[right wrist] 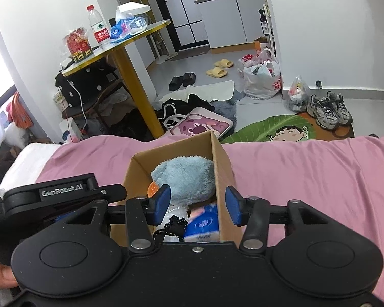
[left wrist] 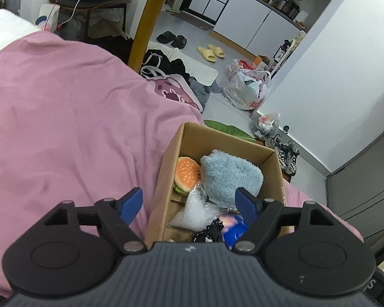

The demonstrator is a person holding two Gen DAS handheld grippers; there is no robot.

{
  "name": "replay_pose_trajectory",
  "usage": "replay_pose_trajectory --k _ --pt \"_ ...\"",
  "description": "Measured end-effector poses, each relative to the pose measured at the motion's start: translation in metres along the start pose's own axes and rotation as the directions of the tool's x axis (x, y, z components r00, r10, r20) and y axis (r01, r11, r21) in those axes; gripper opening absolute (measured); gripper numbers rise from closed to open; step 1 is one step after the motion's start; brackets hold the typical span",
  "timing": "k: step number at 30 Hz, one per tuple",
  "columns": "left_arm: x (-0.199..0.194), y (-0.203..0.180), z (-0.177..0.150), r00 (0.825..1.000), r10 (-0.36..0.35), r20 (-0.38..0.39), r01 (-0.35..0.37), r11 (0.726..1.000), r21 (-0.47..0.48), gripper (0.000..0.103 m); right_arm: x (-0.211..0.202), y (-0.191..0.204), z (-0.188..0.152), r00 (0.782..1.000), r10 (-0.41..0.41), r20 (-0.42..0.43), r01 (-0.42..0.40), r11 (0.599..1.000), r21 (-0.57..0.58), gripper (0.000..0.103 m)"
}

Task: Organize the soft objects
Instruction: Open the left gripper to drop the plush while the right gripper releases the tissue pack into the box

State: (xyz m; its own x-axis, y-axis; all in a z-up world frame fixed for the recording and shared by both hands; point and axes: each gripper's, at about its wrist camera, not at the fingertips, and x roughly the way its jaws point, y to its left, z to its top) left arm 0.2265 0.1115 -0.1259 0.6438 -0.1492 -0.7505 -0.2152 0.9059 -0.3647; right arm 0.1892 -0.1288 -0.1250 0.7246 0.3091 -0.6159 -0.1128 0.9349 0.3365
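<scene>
- Left wrist view: one cardboard box (left wrist: 189, 138) sits on the pink bed cover (left wrist: 64, 117), at the bed's edge.
- Inside the box, counted: one pale blue plush (left wrist: 230, 171), one burger toy (left wrist: 188, 175), one clear plastic bag (left wrist: 198, 211), one blue tissue pack (left wrist: 234, 229), one black cord item (left wrist: 210, 230).
- Burger toy lies against the box's left wall; blue plush is just right of it, touching.
- Left tongs (left wrist: 189, 204): spread wide, nothing between the blue pads, nothing touched. They hang over the near end of the box, pointing steeply down into it.
- Right wrist view: same single box (right wrist: 221, 158), open top. Blue plush (right wrist: 187, 176) fills the far part; tissue pack (right wrist: 203, 223) and black cord item (right wrist: 172, 226) lie nearer the camera.
- Right tongs (right wrist: 198, 206): partly spread, empty, pads clear of the contents, above the near end of the box and tilted down.
- Body of the left tongs (right wrist: 64, 194) shows at left, just beside the box.
- A thumb (right wrist: 1, 273) shows at the lower left edge, on the housing of the right tongs.
</scene>
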Motion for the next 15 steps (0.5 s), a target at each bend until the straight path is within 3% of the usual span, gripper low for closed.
replay_pose_trajectory --k 10,15 --pt "-0.027 -0.038 -0.007 1.000 0.019 0.002 -0.019 0.994 0.110 0.088 -0.048 -0.032 0.009 0.997 0.034 0.063 -0.037 0.998 0.052 0.066" --pt "-0.051 -0.053 -0.010 0.998 0.050 0.050 -0.056 0.989 0.136 0.092 -0.068 -0.038 0.013 0.993 0.084 0.089 -0.089 0.994 0.056 0.081"
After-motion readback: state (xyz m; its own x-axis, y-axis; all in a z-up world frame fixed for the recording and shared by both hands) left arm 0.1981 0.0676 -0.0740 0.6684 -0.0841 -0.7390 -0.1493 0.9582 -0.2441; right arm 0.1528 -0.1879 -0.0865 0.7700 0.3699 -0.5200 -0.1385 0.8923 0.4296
